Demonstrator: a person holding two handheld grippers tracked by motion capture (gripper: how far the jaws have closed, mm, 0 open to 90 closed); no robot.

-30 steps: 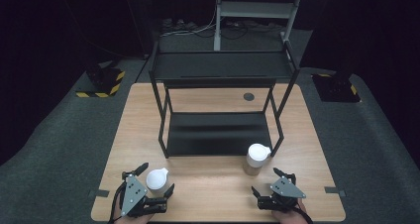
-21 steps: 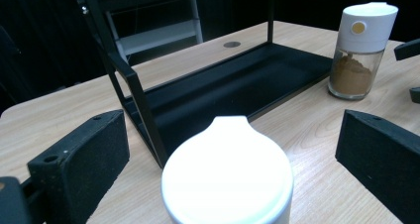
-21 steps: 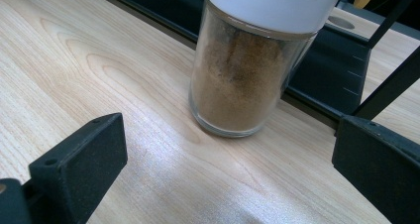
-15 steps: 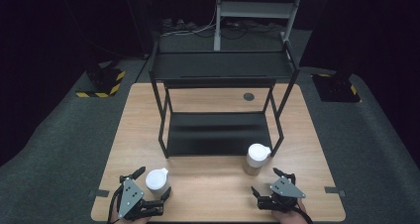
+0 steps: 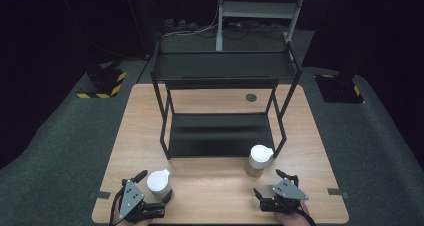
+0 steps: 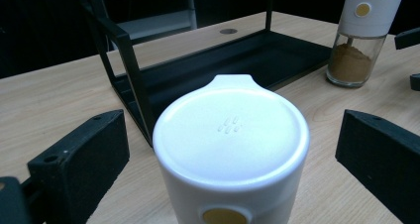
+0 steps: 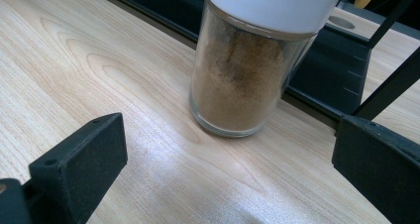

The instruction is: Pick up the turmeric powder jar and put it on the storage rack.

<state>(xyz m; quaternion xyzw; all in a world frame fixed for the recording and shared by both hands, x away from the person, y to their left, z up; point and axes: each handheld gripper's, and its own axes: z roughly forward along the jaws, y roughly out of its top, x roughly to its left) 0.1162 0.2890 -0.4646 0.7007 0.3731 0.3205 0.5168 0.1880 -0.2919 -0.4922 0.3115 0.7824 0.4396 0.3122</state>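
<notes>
Two spice jars with white lids stand on the wooden table [image 5: 210, 178]. The left jar [image 5: 159, 182] [image 6: 230, 149] stands upright between the spread jaws of my left gripper [image 5: 156, 186] [image 6: 233, 135], which is open; neither jaw touches it. The right jar [image 5: 258, 160] [image 7: 242, 80] [image 6: 364, 35] is clear glass holding brown powder. It stands just beyond my right gripper [image 5: 272, 182] [image 7: 228, 149], which is open with nothing between its jaws.
A black two-tier metal rack [image 5: 220, 133] [image 6: 208, 70] stands mid-table behind both jars; its front right leg [image 5: 282, 131] is close to the right jar. A round grommet hole [image 5: 251, 97] lies behind the rack. Bare wood separates the two grippers along the near edge.
My left gripper has drawn back slightly toward the near edge, and the left jar has shifted that way a little. The right gripper and right jar have not moved.
</notes>
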